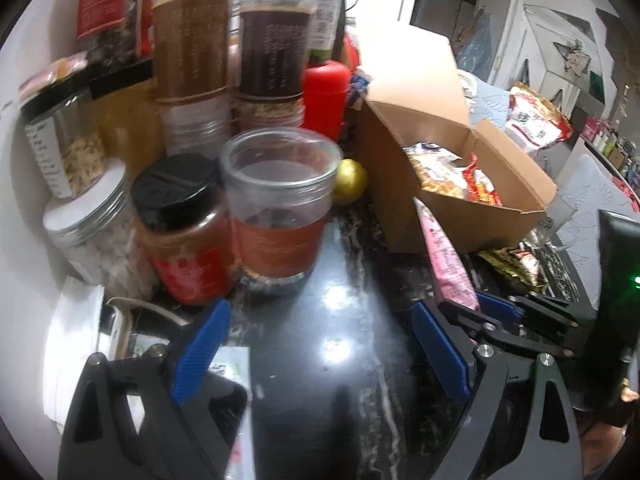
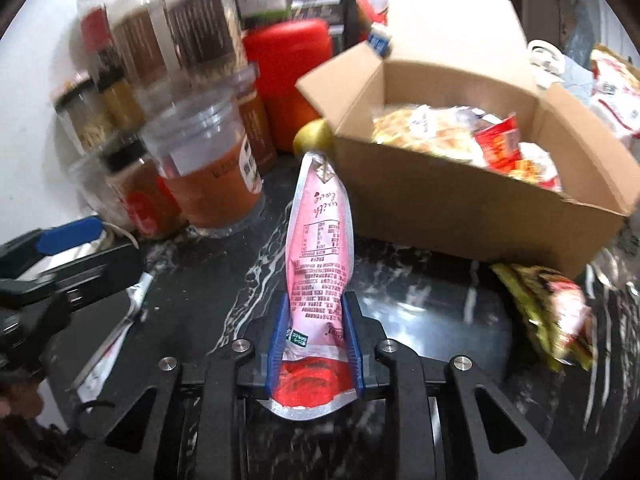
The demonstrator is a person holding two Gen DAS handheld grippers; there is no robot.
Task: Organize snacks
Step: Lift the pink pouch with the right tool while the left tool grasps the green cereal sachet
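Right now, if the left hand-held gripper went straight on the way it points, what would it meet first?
Probably bare black countertop first. The left hand-held gripper is open, nothing between its pads. Beyond stands the lidless clear jar, slightly left of the line; depth is hard to judge.

Indoor lighting was moderate and came from overhead: white glare spots sat on the glossy black marble countertop [image 1: 332, 320] in front of the open clear jar [image 1: 280, 204]. Both fisheye views bent strongly toward dark corner vignettes. Motion blur smeared the stacked jars [image 2: 168, 52] and the green-and-red snack packet [image 2: 552, 312].
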